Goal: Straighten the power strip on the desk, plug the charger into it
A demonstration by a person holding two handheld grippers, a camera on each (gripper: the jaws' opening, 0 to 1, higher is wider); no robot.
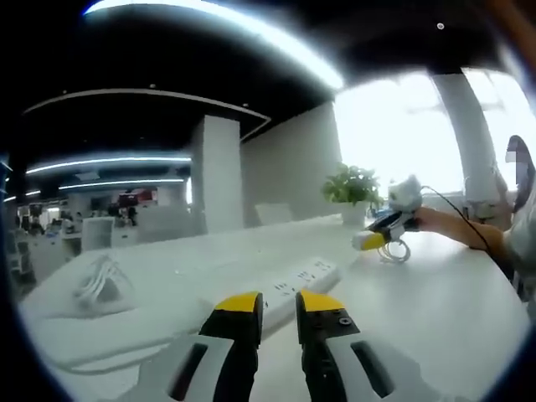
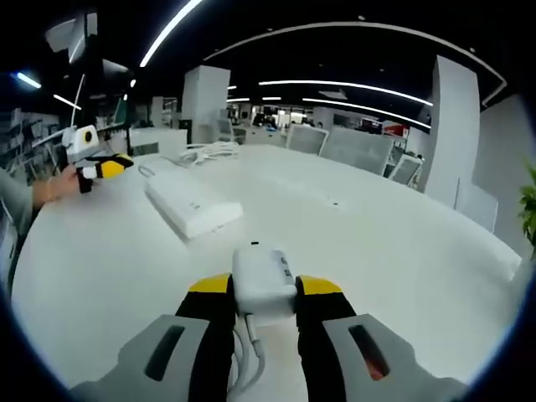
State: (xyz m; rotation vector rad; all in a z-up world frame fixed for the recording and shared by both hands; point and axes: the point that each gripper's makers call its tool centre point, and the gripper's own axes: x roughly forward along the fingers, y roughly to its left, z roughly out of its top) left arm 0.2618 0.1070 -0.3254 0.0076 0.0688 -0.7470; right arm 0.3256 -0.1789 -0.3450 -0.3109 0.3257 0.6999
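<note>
your right gripper point(image 2: 261, 295) jaws pinch charger point(image 2: 263, 281) for plugging | left gripper point(image 1: 277, 311) jaws spread near strip point(image 1: 295, 283) on bench point(image 1: 435, 301) to steady it

No legible text, label, brand, number or sign on anything.

1. Left gripper point(image 1: 270, 303): yellow-tipped jaws parted by a narrow gap with nothing between them, held low over the desk.
2. Same gripper in the right gripper view, at far left point(image 2: 105, 167): held by a hand point(image 2: 59, 184), tips pointing right, off the surface.
3. Right gripper point(image 2: 265, 289): jaws clamped on the white charger point(image 2: 263, 280), one on each side.
4. Same gripper in the left gripper view, at right point(image 1: 373, 239): held by the person's hand point(image 1: 440, 222), forearm reaching in from the right edge.
</note>
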